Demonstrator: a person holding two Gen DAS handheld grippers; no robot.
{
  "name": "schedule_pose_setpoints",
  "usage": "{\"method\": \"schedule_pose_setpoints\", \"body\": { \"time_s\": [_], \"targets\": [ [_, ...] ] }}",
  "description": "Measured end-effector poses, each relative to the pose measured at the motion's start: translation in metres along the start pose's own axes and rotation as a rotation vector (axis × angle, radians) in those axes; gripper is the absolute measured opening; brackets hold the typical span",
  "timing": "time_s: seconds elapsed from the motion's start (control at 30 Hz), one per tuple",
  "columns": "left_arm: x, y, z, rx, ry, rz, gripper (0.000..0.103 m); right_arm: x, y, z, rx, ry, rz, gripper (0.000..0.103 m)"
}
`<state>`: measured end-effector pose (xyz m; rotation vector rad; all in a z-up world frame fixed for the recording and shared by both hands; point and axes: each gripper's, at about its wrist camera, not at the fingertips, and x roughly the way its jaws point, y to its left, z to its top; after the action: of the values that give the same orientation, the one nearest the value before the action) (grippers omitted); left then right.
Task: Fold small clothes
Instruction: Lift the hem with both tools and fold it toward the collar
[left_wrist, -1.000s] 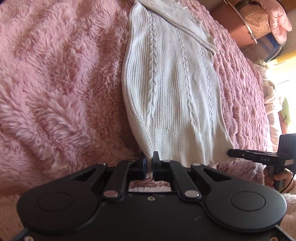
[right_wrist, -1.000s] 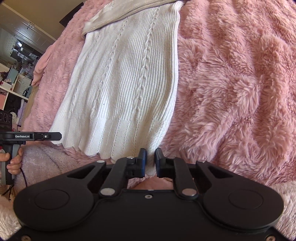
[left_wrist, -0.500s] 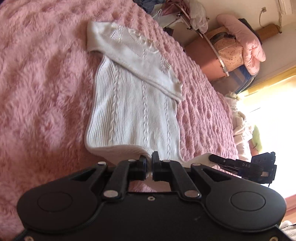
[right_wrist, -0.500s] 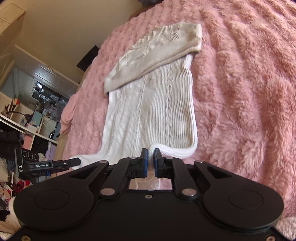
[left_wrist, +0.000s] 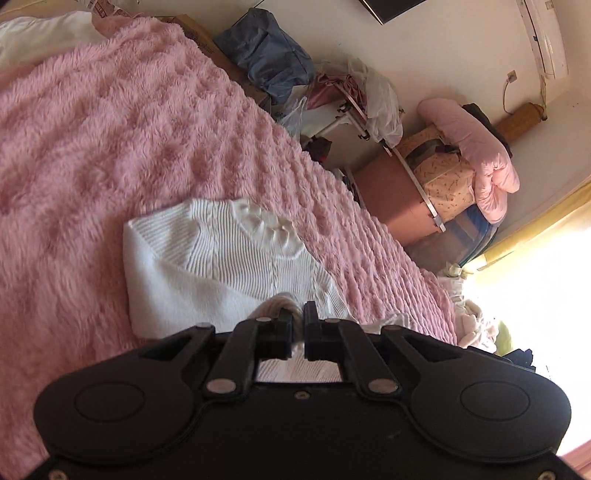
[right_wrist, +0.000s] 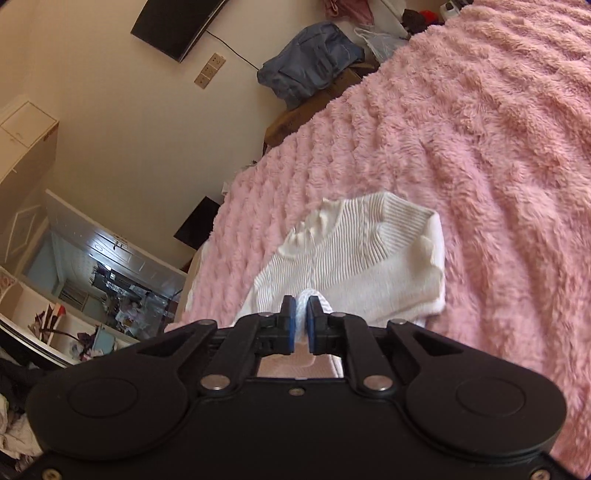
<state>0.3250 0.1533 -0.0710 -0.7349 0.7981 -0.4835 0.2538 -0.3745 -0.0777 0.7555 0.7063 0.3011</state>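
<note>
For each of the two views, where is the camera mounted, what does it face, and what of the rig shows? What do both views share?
Left wrist view: sits on the left hand-held gripper, looks along the pink fluffy blanket toward a cluttered wall; its jaws pinch the white knit sweater.
Right wrist view: sits on the right hand-held gripper, faces the wall-mounted TV; its jaws also clamp the sweater.
Shared: sweater, blanket, blue bag.
</note>
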Motion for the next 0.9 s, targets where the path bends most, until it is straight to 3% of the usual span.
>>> {"method": "schedule_pose_setpoints", "body": {
  "time_s": [0.2,0.43,0.9],
  "targets": [
    [0.054,0.022,0.052,0.005,0.015,0.039,0.002,0.058,-0.011,0.038,-0.011,-0.006,-0.044,0.008],
    [0.104,0.052,0.085,-0.005,0.017,0.094,0.002,0.109,-0.024,0.071,-0.03,-0.005,-0.094,0.008],
    [0.179,0.091,0.107,-0.042,0.055,0.162,0.002,0.172,-0.061,0.096,0.02,0.01,-0.218,0.008]
  ]
}}
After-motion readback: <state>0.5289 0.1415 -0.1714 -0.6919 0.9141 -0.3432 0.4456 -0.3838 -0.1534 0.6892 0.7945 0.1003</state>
